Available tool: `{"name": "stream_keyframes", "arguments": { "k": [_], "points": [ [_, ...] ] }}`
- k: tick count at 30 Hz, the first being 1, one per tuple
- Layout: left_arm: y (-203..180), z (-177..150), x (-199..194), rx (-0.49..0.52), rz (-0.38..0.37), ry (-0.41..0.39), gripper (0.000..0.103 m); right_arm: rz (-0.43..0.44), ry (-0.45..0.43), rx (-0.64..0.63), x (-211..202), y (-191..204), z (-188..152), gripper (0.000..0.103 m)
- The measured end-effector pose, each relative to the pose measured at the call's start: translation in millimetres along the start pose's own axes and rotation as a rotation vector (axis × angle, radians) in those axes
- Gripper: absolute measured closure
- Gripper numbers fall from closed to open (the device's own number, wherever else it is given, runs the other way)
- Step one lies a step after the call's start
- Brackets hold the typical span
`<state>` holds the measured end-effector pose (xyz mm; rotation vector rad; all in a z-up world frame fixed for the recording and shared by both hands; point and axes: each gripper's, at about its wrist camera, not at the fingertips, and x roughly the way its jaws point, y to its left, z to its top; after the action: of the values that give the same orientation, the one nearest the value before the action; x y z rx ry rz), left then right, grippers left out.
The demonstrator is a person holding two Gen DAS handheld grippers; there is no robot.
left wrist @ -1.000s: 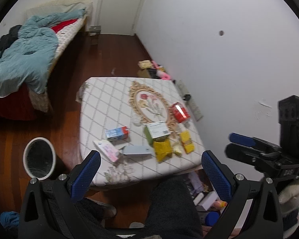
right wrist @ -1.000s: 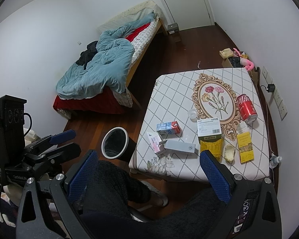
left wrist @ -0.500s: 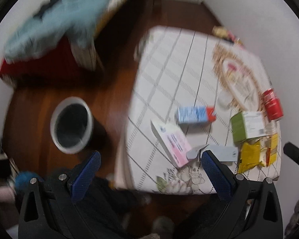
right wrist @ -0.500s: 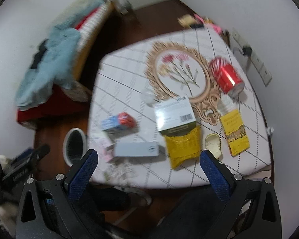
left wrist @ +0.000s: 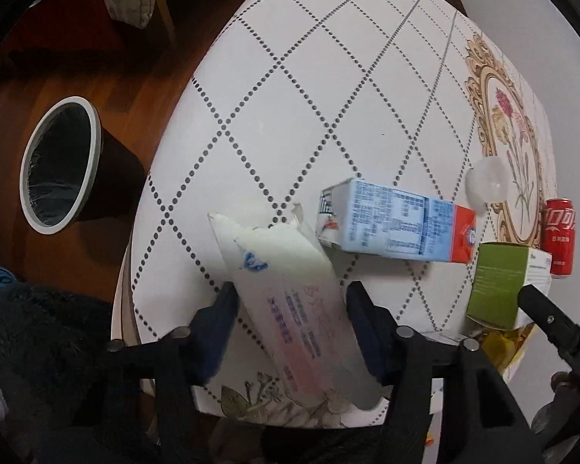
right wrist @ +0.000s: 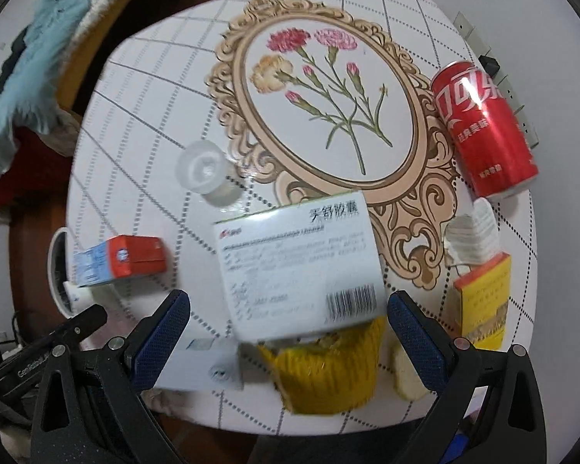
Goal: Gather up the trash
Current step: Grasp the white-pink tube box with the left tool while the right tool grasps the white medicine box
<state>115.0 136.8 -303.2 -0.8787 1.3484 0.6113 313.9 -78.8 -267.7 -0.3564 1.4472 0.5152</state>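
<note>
On the floor at the far left of the left wrist view stands a black bin (left wrist: 60,164) with a white rim and a liner, just beside the edge of the desk (left wrist: 290,89), whose white cloth carries a dotted diamond pattern. The left claw (left wrist: 290,297) points down over the near edge of the desk, and its jaws have just been closing around a torn white and pink packet (left wrist: 290,301) that lies flat between them. Both blue pads sit at the packet's long edges, and it is not clear whether they press on it. Just beyond the packet lies a blue and red carton (left wrist: 398,228) on its side, touching or nearly touching the packet's torn end. Further right are a clear plastic lid (left wrist: 487,179), a green and white box (left wrist: 502,286) and a red can (left wrist: 558,237).

In the right wrist view the right claw (right wrist: 288,328) hangs spread wide over the green and white box (right wrist: 297,266), its pads apart from the box on either side. A yellow bag (right wrist: 328,371) lies partly under the box's near end, with a pale grey box (right wrist: 197,363) to its left. To the right are crumpled white paper (right wrist: 469,239), a yellow and red packet (right wrist: 483,305) and the red can (right wrist: 483,127), lying on its side by the printed flower frame (right wrist: 328,104).
</note>
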Motion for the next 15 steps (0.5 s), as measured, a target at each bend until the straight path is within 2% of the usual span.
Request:
{"name": "stream_keyframes", "arguments": {
  "k": [2,6,8,9,11,13,15],
  "points": [
    [0,-3,-4,0.04,0.019,-0.02,0.051,0.01,0.018,0.007,7,-1,2,0.0],
    [-4,-11,-17,0.213,0.132,-0.078,0.051,0.009,0.043,0.008,19,-2,4,0.0],
    [-2,-12,-18,0.253,0.132,-0.078,0.051,0.013,0.039,0.0,20,0,5,0.001],
    [0,-11,-17,0.246,0.122,-0.067,0.051,0.028,0.039,0.001,18,0,4,0.002],
    [5,-8,-14,0.218,0.106,-0.039,0.051,0.064,0.045,0.002,15,3,2,0.012],
    [10,-7,-9,0.187,0.095,-0.025,0.051,0.092,0.056,-0.004,17,9,4,0.012],
    [3,-8,-4,0.172,0.092,-0.047,0.051,0.083,0.062,-0.005,20,12,7,0.011]
  ]
}}
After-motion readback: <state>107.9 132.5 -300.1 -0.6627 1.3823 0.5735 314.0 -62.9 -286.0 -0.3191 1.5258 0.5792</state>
